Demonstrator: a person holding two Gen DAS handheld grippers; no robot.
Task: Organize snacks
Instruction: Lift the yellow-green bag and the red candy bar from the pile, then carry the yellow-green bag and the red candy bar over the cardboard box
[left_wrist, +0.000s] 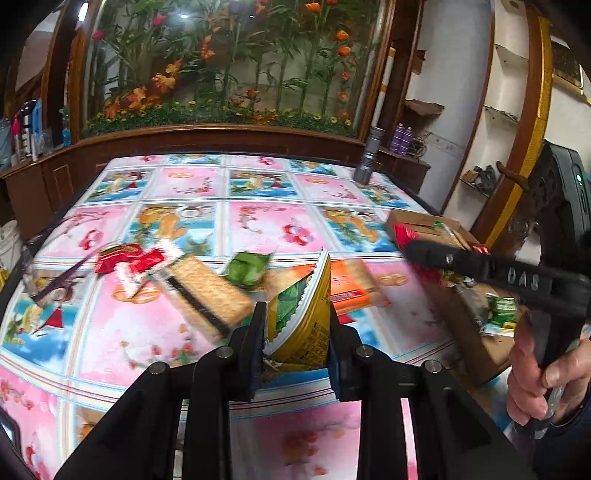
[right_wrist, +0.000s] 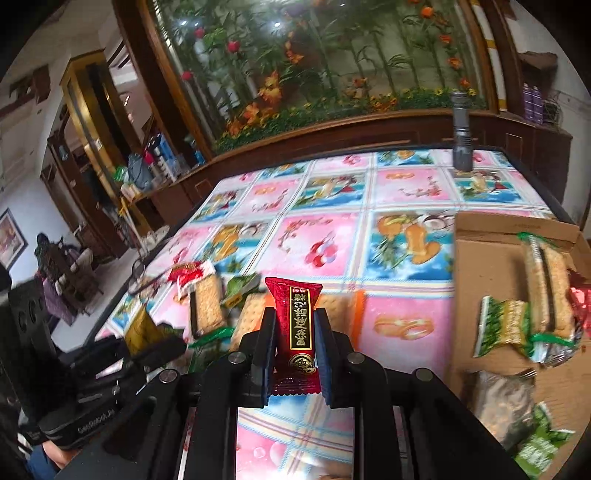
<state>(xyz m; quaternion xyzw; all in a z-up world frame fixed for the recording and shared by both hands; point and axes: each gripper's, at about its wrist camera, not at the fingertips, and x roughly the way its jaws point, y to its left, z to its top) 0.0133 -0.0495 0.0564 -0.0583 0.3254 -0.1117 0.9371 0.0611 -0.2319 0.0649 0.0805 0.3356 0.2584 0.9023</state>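
Observation:
My left gripper (left_wrist: 297, 325) is shut on a yellow and green snack packet (left_wrist: 306, 314) and holds it above the table. My right gripper (right_wrist: 295, 325) is shut on a red snack packet (right_wrist: 297, 325) with gold writing, held upright above the table. In the left wrist view the right gripper (left_wrist: 410, 245) reaches over the cardboard box (left_wrist: 472, 332) at the right. The box (right_wrist: 491, 266) holds several green and silver packets (right_wrist: 502, 325). Loose cracker packs (left_wrist: 210, 291), a green packet (left_wrist: 247, 267), an orange pack (left_wrist: 351, 286) and red packets (left_wrist: 125, 258) lie across the table's middle.
The table wears a pink and blue patterned cloth (left_wrist: 258, 225). A grey flashlight (left_wrist: 367, 158) stands upright at the far right edge. A wooden cabinet with a flower display (left_wrist: 221, 74) runs behind the table. The left gripper shows at the lower left of the right wrist view (right_wrist: 147, 339).

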